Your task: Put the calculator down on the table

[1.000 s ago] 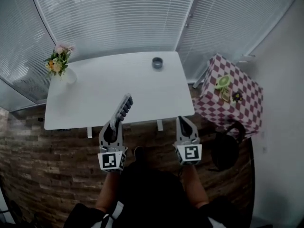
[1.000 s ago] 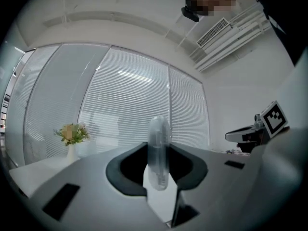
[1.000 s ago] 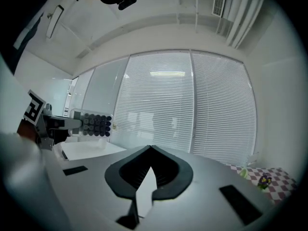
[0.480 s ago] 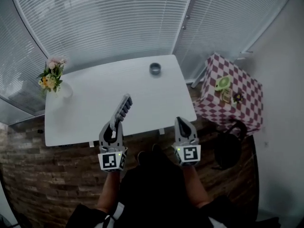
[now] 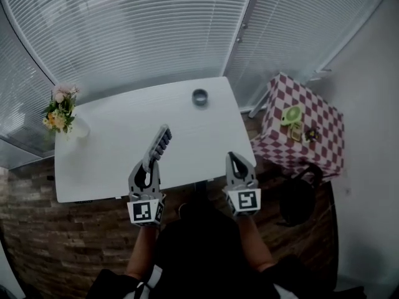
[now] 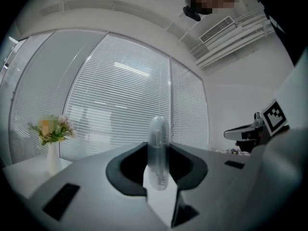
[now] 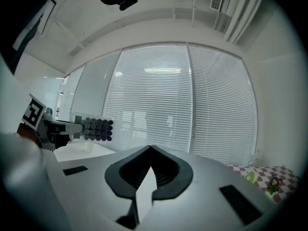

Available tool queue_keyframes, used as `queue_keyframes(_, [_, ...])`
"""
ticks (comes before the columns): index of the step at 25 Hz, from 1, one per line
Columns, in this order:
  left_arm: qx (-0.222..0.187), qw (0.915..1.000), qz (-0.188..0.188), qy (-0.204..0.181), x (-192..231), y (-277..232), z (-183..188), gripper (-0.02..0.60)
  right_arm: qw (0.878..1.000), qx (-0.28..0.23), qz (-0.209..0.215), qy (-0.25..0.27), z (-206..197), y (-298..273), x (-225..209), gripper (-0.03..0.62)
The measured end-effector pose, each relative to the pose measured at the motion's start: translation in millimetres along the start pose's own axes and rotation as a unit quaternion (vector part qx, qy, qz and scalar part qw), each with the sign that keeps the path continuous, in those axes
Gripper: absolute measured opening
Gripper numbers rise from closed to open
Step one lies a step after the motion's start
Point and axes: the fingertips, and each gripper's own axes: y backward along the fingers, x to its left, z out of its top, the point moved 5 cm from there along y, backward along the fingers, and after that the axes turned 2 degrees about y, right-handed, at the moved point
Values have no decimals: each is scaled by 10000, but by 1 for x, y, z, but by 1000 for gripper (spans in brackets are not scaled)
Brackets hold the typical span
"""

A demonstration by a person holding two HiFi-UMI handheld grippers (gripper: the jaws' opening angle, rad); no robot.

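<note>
The calculator (image 5: 159, 144) is a slim grey slab with dark keys. It sticks out forward from my left gripper (image 5: 149, 164), which is shut on its near end and holds it on edge above the white table (image 5: 106, 161). The left gripper view shows it edge-on between the jaws, calculator (image 6: 159, 148). In the right gripper view its key face shows at far left, calculator (image 7: 94, 128). My right gripper (image 5: 234, 159) hovers level by the table's near right corner, shut and empty, its jaws meeting in the right gripper view (image 7: 151, 149).
A vase of flowers (image 5: 60, 112) stands at the table's left end. A small grey round dish (image 5: 199, 96) sits near the far edge. A checkered side table (image 5: 315, 126) and a dark bag (image 5: 298, 199) are at the right. Blinds cover the windows behind.
Both grippers have moved forward from over the brick floor to the table's near edge. The calculator stays clamped in the left gripper, now over the tabletop.
</note>
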Motion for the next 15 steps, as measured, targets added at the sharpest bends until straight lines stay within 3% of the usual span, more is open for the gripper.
queue_keyframes(10, [41,9999,-125,-111,-3,-69,3,98,9999,30,-15,-121,-1,-55,-35,5])
queue_keyframes(15, [143,9996,47,-241,2,-98,9,98,9999,-37,-7,-109,4,-85,-56,6])
